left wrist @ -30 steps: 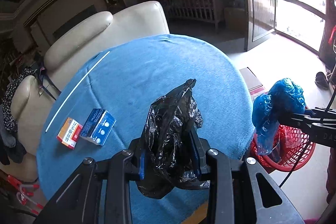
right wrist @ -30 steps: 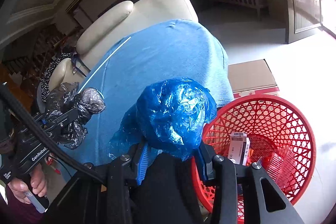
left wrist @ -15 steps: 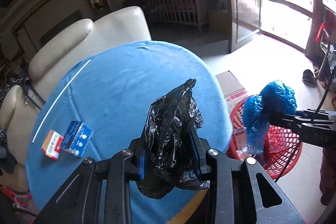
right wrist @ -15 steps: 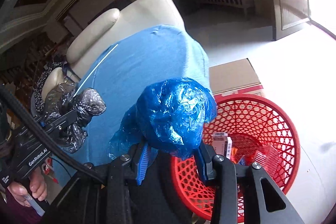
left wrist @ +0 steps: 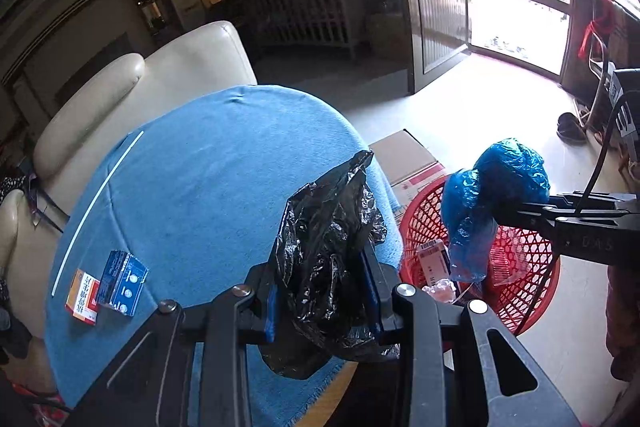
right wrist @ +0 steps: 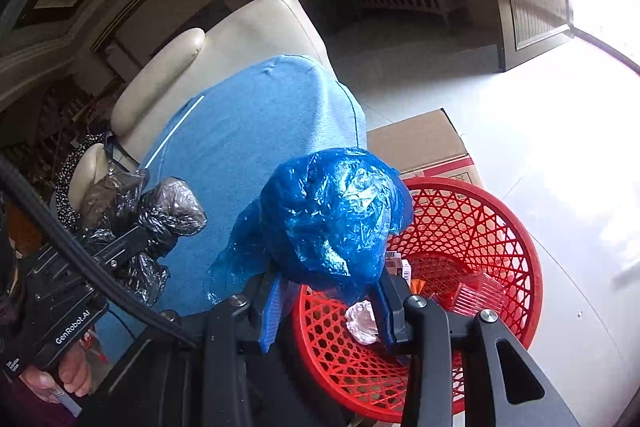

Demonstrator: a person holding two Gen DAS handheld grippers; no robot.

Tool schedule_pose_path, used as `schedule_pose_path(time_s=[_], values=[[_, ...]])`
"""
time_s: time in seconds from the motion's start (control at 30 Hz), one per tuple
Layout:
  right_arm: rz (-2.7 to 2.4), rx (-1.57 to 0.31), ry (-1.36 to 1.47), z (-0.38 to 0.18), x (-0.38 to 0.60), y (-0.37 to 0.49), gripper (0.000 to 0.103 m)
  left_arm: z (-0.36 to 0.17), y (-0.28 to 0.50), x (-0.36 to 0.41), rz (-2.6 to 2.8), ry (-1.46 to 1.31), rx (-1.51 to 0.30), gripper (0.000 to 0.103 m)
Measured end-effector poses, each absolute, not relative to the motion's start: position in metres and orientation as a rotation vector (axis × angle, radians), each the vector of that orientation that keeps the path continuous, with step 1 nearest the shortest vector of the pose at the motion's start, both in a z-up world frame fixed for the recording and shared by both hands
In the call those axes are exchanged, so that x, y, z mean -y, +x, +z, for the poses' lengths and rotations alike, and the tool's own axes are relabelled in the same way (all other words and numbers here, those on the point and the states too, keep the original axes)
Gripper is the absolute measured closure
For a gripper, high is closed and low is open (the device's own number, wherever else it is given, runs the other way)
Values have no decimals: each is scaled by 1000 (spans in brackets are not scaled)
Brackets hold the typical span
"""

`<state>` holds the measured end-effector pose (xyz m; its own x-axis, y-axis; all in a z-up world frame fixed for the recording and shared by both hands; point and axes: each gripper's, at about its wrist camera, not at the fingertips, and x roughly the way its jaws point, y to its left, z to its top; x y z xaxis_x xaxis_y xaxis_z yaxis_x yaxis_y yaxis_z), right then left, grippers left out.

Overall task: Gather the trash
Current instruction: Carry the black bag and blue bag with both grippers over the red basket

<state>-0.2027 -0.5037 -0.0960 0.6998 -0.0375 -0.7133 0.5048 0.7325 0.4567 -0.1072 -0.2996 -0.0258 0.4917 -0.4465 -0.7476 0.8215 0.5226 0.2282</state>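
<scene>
A crumpled blue plastic bag (right wrist: pixel 336 215) is clamped in the right gripper (right wrist: pixel 326 301) above the near-left rim of the red mesh basket (right wrist: pixel 500 227) on the floor. A crumpled black plastic bag (left wrist: pixel 328 247) is pinched in the left gripper (left wrist: pixel 324 307) over the table's near right edge. The drop-off step appears in hand; next, the jaws would need opening over the basket. Two small boxes (left wrist: pixel 106 285) remain on the blue tablecloth (left wrist: pixel 200 179).
</scene>
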Motion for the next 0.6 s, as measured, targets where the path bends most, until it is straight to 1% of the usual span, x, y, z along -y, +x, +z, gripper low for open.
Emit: schedule_pose_path(time_s=[0.6], values=[[-379,-745,717,-96,520,-220,62,-34,-120,334,-899,672,-666,68]])
